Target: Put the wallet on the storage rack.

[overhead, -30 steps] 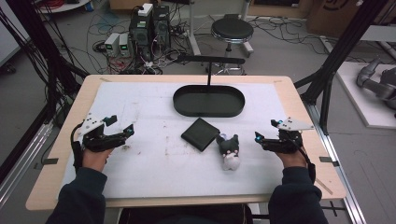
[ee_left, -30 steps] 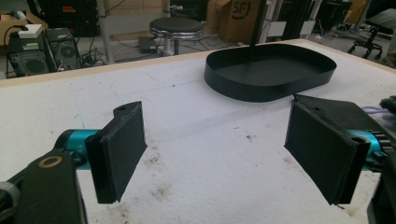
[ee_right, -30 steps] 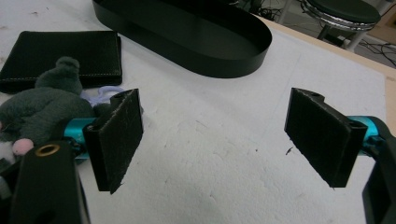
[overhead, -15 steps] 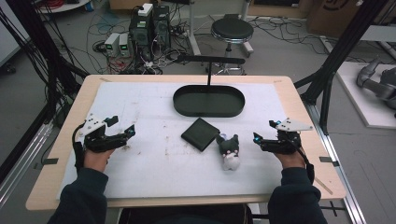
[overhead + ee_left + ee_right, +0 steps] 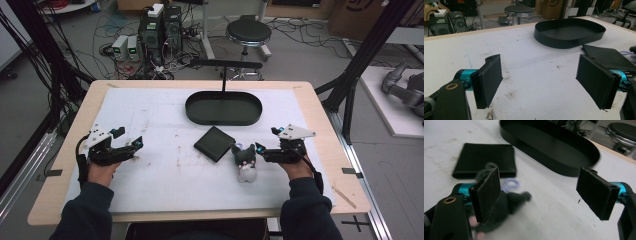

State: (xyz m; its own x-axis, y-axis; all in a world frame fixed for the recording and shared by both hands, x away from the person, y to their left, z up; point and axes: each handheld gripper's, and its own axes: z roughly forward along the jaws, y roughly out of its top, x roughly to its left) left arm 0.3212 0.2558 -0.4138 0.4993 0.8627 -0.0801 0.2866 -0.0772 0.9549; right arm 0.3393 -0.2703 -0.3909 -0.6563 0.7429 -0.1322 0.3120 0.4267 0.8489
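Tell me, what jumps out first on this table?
A shallow black oval tray sits at the far middle of the white-covered table, with a flat black square pouch just in front of it. Beside the pouch lies a small grey and white plush toy, right next to the open right tool. The left tool, also open, is over bare table.

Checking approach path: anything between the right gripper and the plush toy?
Nothing visible. The right gripper, jaws open, sits just beside the plush toy on bare white table cover; the black pouch lies off to the side.
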